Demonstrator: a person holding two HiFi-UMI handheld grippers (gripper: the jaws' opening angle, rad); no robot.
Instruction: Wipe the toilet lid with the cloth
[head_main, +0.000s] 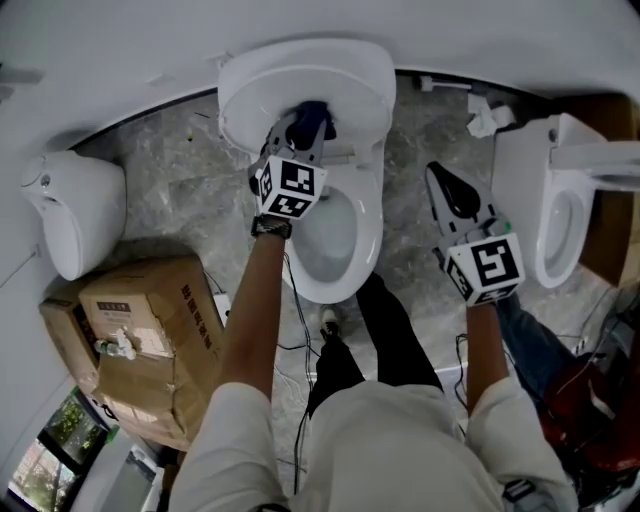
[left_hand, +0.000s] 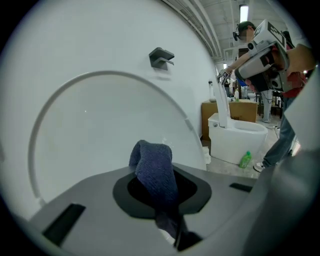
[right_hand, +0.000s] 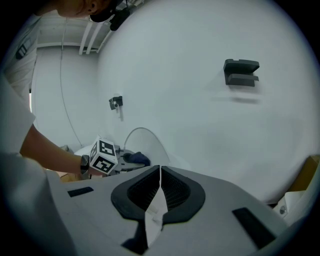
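The cloth (left_hand: 156, 172) is dark blue with a ribbed, knitted weave. It is bunched into a thick fold that sticks out past the jaws of the left hand-held gripper (head_main: 303, 128), which are clamped on it. It sits up against the lower part of the raised white toilet lid (head_main: 300, 72), near the hinge. The right hand-held gripper (right_hand: 160, 175) is closed on nothing, off to the side of the toilet bowl (head_main: 372, 236).
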